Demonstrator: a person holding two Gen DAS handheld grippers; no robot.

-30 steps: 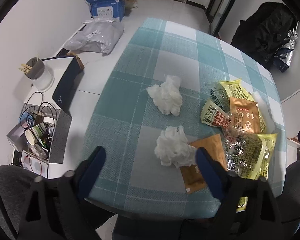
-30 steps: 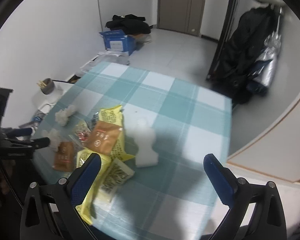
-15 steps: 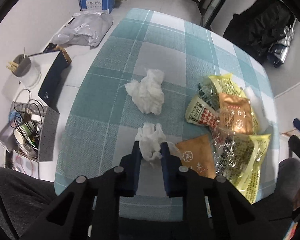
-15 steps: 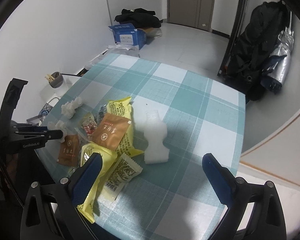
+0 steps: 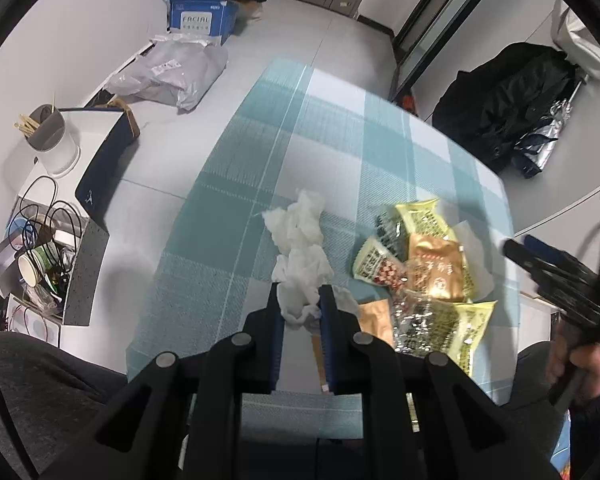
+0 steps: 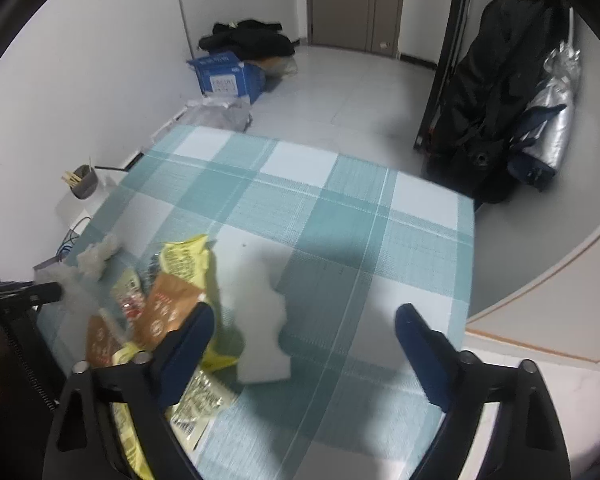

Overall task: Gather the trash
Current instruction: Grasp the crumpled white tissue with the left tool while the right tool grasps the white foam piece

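The left gripper [image 5: 299, 304] pinches a crumpled white tissue wad [image 5: 300, 280] just above the teal checked tablecloth [image 5: 220, 208], which could slip out, while the right gripper's [image 6: 302, 330] jaws are closing, empty, above the white foam piece [image 6: 260, 320].

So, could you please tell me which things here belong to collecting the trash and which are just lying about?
Part of the job:
- crumpled tissue held in the left tool
- second tissue on the checked tablecloth
- snack wrappers
- white foam piece by the closing right tool

Just lying about:
- blue box
- grey bag
- paper cup
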